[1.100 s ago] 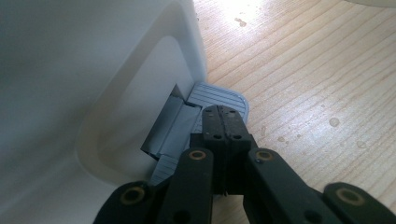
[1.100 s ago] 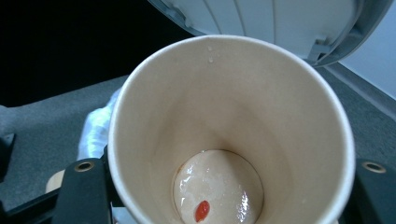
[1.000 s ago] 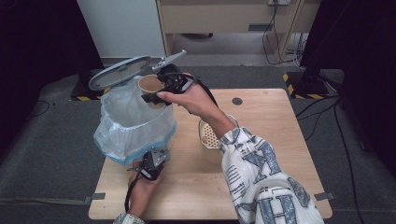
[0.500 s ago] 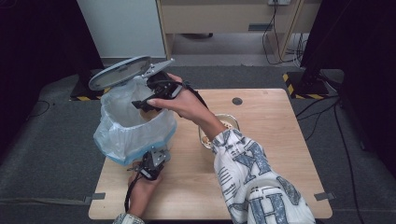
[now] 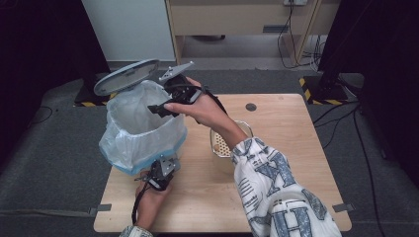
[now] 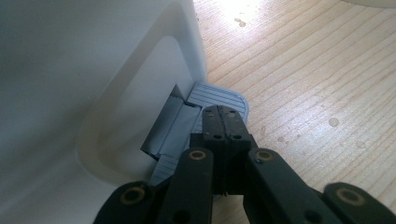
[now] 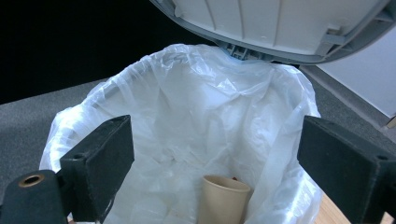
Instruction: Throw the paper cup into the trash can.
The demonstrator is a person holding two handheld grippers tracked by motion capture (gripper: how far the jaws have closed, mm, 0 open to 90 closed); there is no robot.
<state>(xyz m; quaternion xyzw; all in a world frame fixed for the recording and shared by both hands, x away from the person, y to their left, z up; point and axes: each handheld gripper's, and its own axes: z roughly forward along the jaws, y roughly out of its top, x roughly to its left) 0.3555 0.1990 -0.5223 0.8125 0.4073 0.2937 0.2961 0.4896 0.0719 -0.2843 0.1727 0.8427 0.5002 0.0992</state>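
At the near left of the bench (image 5: 296, 148), the left gripper (image 5: 160, 174) has its fingers pressed together and resting on the grey foot pedal (image 6: 219, 95) at the base of the pedal bin (image 5: 143, 129). That press is evidently what keeps the lid (image 5: 126, 76) tipped up and back, so the mouth of the white liner bag (image 7: 187, 116) stays open for the other hand.

To the right, a pale perforated bowl (image 5: 225, 145) sits on the bench, partly hidden under the patterned sleeve (image 5: 276, 192).

Farther off, the right gripper (image 5: 165, 104) hangs over the bin's far right rim with its fingers (image 7: 100, 158) spread wide and nothing between them. The brown paper cup (image 7: 224, 198) stands inside the liner, upright or nearly so, below that gap, against the near wall of the bag.

A second ago the cup sat clamped in the right gripper above the bin's opening. Since then the fingers have just been opening, the cup has dropped into the bag, and the hand has sunk slightly towards the rim. The left gripper and the raised lid are unchanged.
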